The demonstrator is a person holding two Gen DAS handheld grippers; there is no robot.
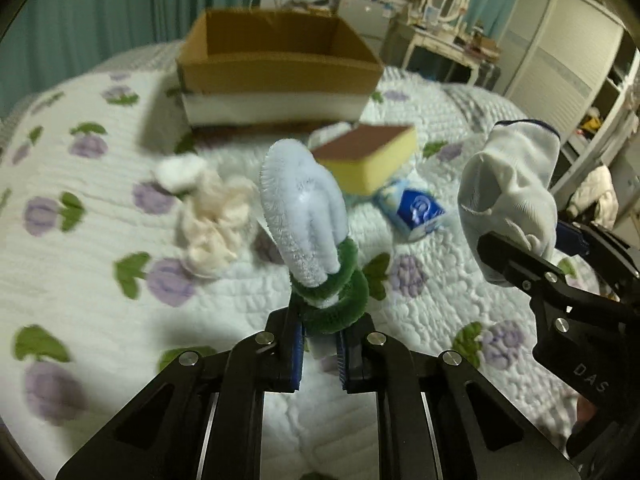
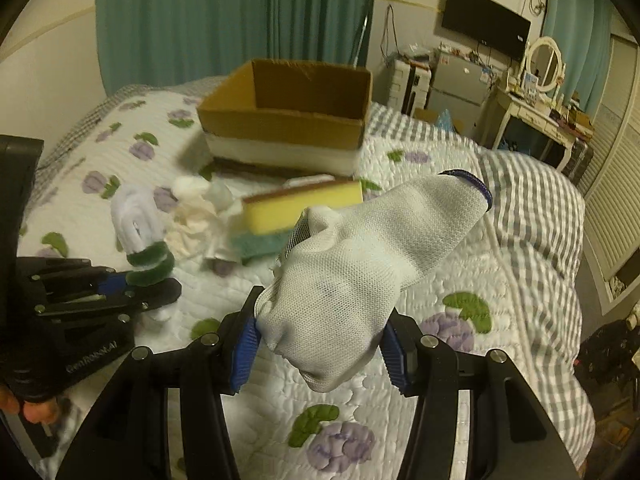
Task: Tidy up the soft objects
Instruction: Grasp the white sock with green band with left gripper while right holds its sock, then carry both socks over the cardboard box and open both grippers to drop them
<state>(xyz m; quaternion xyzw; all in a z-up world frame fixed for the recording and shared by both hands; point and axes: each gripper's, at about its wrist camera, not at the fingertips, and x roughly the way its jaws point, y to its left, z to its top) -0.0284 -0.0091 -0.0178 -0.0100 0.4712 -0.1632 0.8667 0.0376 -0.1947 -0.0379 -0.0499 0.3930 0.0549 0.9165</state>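
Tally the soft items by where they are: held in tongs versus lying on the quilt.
Held in tongs: 2 (pipe-cleaner flower, white mesh glove)
On the quilt: 4 (sponge, cotton ball, crumpled cream cloth, blue tissue pack)
Total: 6

Readable lettering: two marks, both on gripper bodies

In the left wrist view, the letters "DAS" stand in pale print on the black body of the right gripper (image 1: 516,258) at the right edge, partly cut off, so the word may run on. In the right wrist view, the black body of the left gripper (image 2: 136,292) at the lower left carries pale lettering that looks like "GenRobot.AI", though it is faint. The blue and white packet (image 1: 416,210) on the bed shows a white printed mark, too blurred to read.
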